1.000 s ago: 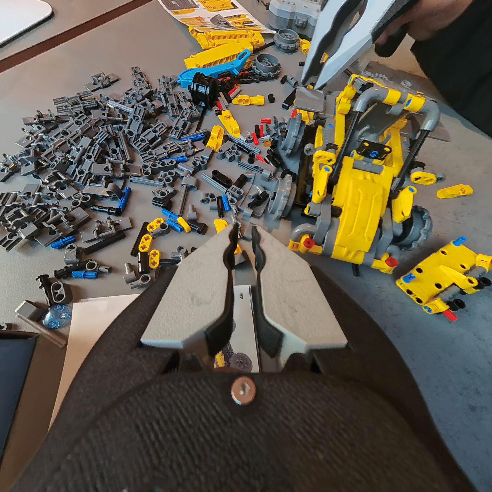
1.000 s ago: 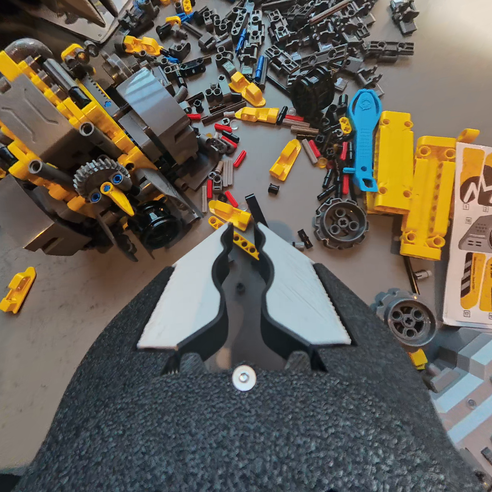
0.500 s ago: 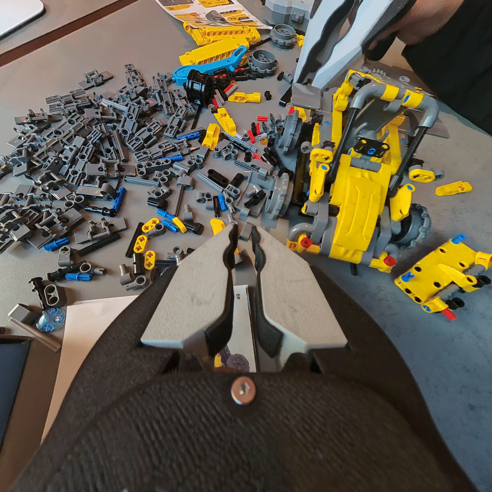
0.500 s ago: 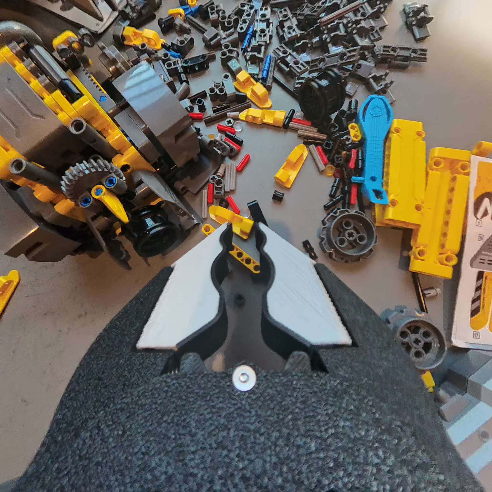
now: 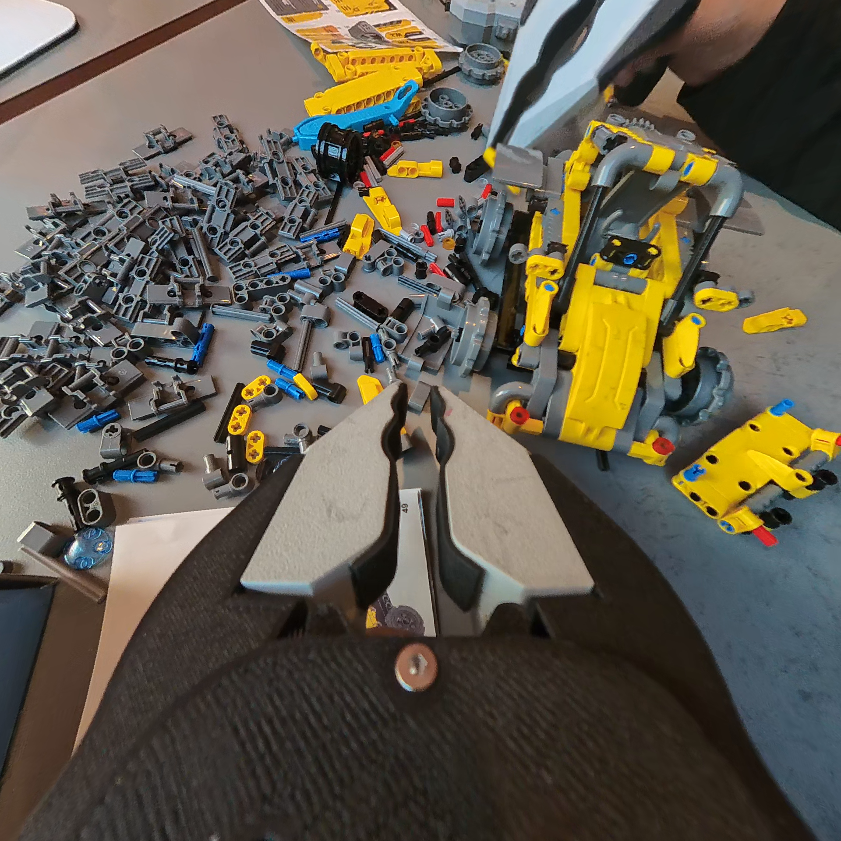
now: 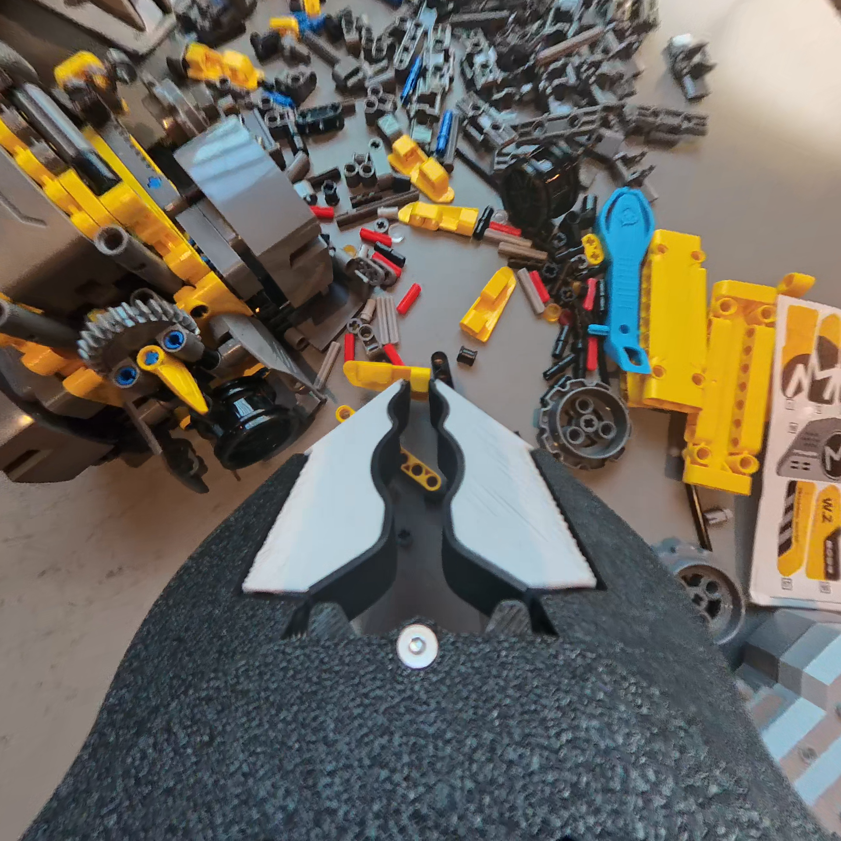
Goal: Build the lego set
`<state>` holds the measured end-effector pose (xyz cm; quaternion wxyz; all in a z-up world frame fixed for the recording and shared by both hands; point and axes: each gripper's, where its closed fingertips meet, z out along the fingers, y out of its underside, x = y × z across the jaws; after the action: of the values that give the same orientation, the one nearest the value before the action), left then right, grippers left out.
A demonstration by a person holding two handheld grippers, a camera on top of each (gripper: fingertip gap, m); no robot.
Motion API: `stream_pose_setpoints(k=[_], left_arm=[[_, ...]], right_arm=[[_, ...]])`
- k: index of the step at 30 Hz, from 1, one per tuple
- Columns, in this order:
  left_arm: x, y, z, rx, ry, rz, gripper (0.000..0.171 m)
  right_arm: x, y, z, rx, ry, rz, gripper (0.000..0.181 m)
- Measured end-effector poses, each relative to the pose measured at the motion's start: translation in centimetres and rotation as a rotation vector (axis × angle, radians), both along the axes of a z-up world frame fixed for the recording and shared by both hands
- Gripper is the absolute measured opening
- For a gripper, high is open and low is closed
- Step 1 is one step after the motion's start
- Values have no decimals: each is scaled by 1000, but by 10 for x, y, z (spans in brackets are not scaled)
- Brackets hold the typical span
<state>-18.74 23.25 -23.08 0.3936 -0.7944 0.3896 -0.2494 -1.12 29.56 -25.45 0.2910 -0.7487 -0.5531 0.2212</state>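
My right gripper (image 6: pixel 416 387) is shut on the end of a yellow curved piece (image 6: pixel 382 374) that lies on the grey table beside a half-built yellow and grey toy vehicle (image 6: pixel 136 255). A yellow holed beam (image 6: pixel 421 468) lies under its fingers. In the left wrist view the right gripper (image 5: pixel 493 152) points down at the vehicle's far side (image 5: pixel 605 318), with yellow at its tip. My left gripper (image 5: pixel 416 396) hangs above the table just left of the vehicle. Its jaws stand a narrow gap apart and hold nothing. A small grey piece (image 5: pixel 418 397) lies on the table below its tips.
A wide spread of grey, black and blue pieces (image 5: pixel 136 273) covers the left. There are a blue tool (image 6: pixel 625 277), yellow panels (image 6: pixel 673 318), a grey wheel (image 6: pixel 585 423) and a sticker sheet (image 6: pixel 810 455). A yellow sub-assembly (image 5: pixel 755 473) lies at the right. A booklet (image 5: pixel 150 569) is under my left gripper.
My right gripper has moved forward and down onto the yellow curved piece, and its jaws have narrowed onto it. My left gripper has hardly moved.
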Motion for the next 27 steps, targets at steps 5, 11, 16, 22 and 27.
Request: stream_pose_setpoints(k=[5, 11, 16, 22, 27], left_arm=[[1, 0, 7, 31, -4, 0, 6], [1, -1, 10, 67, 4, -3, 5], [11, -9, 21, 123, 4, -31, 4], [14, -12, 14, 186, 87, -55, 0], [9, -9, 19, 204, 77, -37, 0]], right_arm=[[17, 7, 34, 102, 67, -48, 8], [37, -71, 71, 158, 9, 25, 8], [54, -168, 25, 23, -279, 135, 8], [60, -180, -5, 5, -529, 202, 20], [61, -163, 19, -23, -451, -9, 18]])
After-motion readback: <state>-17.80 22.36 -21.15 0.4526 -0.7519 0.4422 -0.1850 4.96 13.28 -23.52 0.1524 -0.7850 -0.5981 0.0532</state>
